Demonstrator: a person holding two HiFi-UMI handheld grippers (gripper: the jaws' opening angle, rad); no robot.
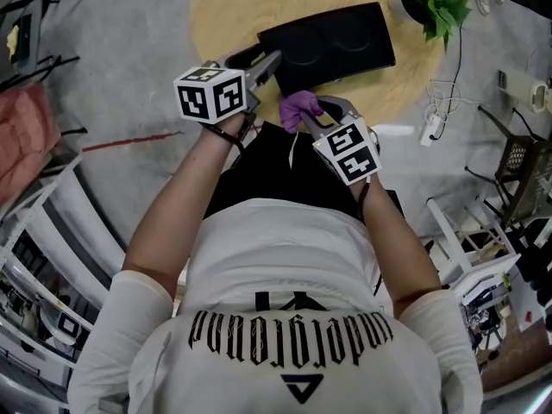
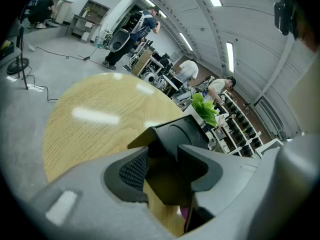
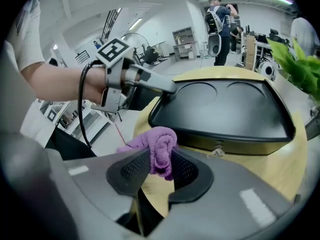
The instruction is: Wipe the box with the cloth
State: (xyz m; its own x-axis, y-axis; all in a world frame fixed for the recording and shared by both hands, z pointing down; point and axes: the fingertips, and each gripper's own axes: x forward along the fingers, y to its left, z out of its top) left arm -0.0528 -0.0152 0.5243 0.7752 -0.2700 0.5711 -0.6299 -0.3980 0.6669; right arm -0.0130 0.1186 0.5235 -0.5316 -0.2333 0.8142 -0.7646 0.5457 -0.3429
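Note:
A flat black box (image 1: 332,40) with two round hollows in its lid lies on the round wooden table (image 1: 222,11). My left gripper (image 1: 269,61) reaches to the box's near left corner. In the left gripper view that corner of the box (image 2: 182,131) fills the gap of the left gripper (image 2: 165,168), whose jaws close on it. A bunched purple cloth (image 1: 298,107) is pinched in my right gripper (image 1: 305,116), just short of the box's near edge. The right gripper view shows the cloth (image 3: 160,146) in the right gripper (image 3: 160,170), the box (image 3: 225,109) beyond, and the left gripper (image 3: 169,88) at its corner.
A potted green plant (image 1: 431,3) stands at the table's far right edge. White cables and a power strip (image 1: 431,119) lie on the floor to the right. Metal racks (image 1: 483,257) and shelving (image 1: 34,257) flank me on both sides.

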